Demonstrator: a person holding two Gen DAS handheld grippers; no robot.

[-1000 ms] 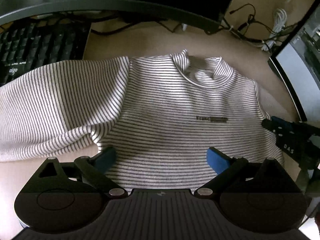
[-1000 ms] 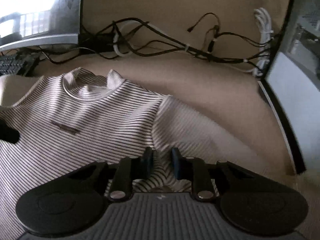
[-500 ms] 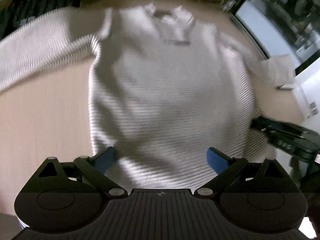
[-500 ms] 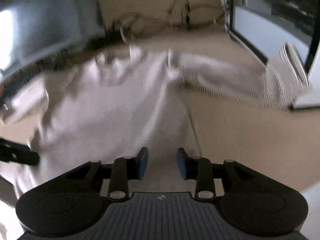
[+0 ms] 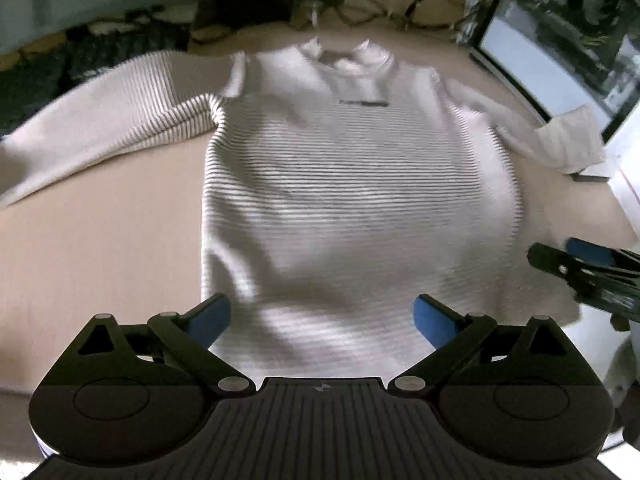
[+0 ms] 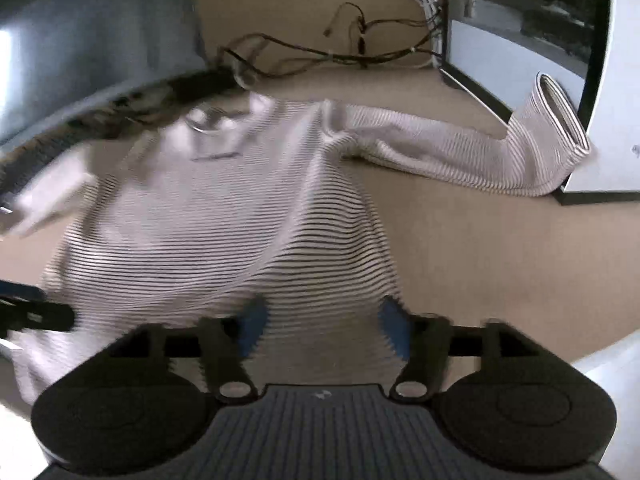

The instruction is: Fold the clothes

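A white sweater with thin dark stripes (image 5: 344, 184) lies face up on the beige table, collar at the far side, sleeves spread to left and right. My left gripper (image 5: 320, 322) is open, its blue pads wide apart above the hem at the near edge. My right gripper (image 6: 322, 326) is open above the sweater's (image 6: 224, 232) near right hem corner; it also shows at the right edge of the left wrist view (image 5: 588, 264). The right sleeve (image 6: 460, 156) runs to a cuff propped against a monitor base. Both views are motion-blurred.
A keyboard (image 5: 100, 64) lies at the far left under the left sleeve's end. A monitor (image 5: 560, 40) stands at the right, another monitor (image 6: 80, 40) at the far left. Cables (image 6: 340, 52) run along the back wall. Bare table (image 5: 100, 240) lies left of the sweater.
Both grippers have pulled back from the shoulders toward the hem. The right gripper, shut on the right shoulder fabric a second ago, has let go and opened. The sweater lies flatter.
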